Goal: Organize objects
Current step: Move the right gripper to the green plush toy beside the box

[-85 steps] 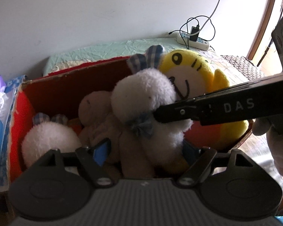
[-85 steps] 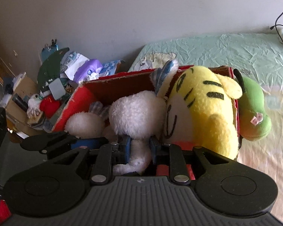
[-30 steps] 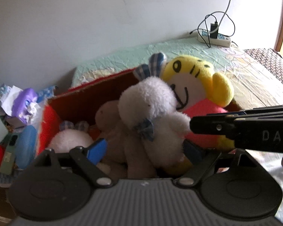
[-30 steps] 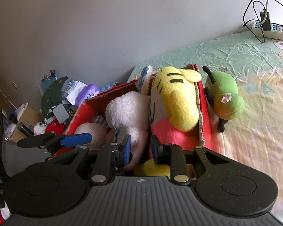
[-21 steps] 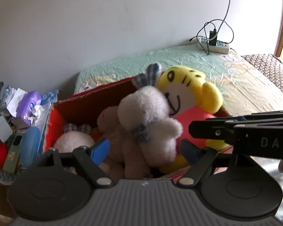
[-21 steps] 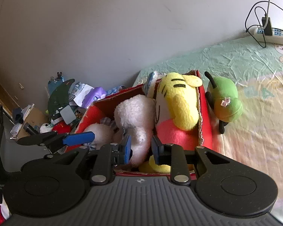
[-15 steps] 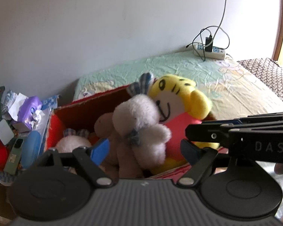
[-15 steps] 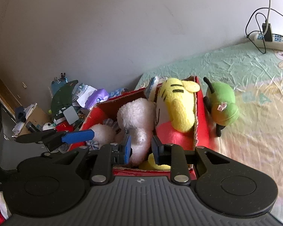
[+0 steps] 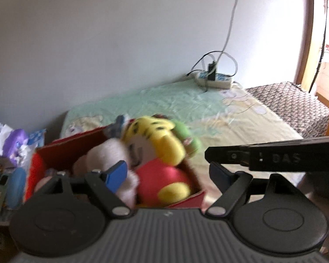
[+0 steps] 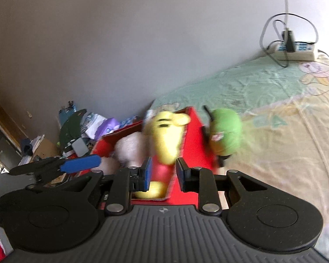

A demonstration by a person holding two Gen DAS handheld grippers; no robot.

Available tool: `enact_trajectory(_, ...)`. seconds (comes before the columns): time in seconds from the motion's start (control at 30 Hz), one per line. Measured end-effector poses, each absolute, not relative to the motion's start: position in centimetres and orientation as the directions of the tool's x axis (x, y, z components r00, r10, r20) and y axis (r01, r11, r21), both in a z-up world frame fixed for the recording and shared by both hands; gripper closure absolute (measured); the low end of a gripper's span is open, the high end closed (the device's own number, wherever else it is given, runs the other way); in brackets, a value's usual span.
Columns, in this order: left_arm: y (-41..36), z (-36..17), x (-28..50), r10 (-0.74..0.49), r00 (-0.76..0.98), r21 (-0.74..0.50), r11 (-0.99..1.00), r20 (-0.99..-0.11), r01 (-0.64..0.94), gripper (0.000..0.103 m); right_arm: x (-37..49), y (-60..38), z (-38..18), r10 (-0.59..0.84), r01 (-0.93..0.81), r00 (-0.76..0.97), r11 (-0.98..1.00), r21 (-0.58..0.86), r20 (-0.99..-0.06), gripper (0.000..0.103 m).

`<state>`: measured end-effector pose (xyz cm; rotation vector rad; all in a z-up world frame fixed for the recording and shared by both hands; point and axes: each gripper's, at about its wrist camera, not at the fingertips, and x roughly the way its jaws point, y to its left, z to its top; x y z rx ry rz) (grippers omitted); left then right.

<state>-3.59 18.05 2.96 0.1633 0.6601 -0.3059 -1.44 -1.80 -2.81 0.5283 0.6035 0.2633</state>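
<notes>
At about nine o'clock in the right wrist view, a heap of clutter (image 10: 76, 131) is seen against the wall, beside the bed. Next to it, near the centre, the red box (image 10: 193, 135) is set on the bed (image 10: 285, 131), and it is packed: a white plush (image 10: 129, 149) at its ten o'clock side and a yellow tiger plush (image 10: 166, 135) upright in the middle. Just outside the box wall, at two o'clock from it, a green plush (image 10: 226, 131) is left lying on the bed sheet, touching or nearly touching the cardboard. Both tongs are held above and short of the box, empty: the left tongs (image 9: 168, 173) are spread wide, and the right tongs (image 10: 163, 175) are parted by a narrower gap with nothing between the pads. The packing step is judged nearly done, with the green plush as the one toy not yet boxed. The next move is thought to call for one pair of tongs to be carried toward two o'clock, lowered over the soft green body, and pressed together on it; little room is left in the box, so a push may be needed. A power strip (image 10: 296, 51) is seen at one o'clock, well apart.
</notes>
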Motion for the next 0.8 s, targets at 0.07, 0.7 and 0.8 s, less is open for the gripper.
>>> enact_trajectory(0.07, 17.0, 3.0, -3.6, -0.251, 0.746, 0.041, 0.936, -0.617, 0.349, 0.019, -1.3, -3.2, -3.2, 0.367, -0.063, 0.797, 0.84, 0.538, -0.48, 0.076)
enact_trajectory(0.7, 9.2, -0.3, -3.1, -0.35, 0.677, -0.048, 0.905, -0.648, 0.422, 0.02, 9.8, -9.3, -7.6, 0.482, -0.116, 0.638, 0.831, 0.544, -0.601, 0.058)
enact_trajectory(0.8, 9.0, -0.9, -3.0, -0.334, 0.668, -0.049, 0.912, -0.665, 0.407, 0.02, 11.7, -9.3, -8.8, 0.527, -0.11, 0.599, 0.8, 0.589, -0.604, 0.058)
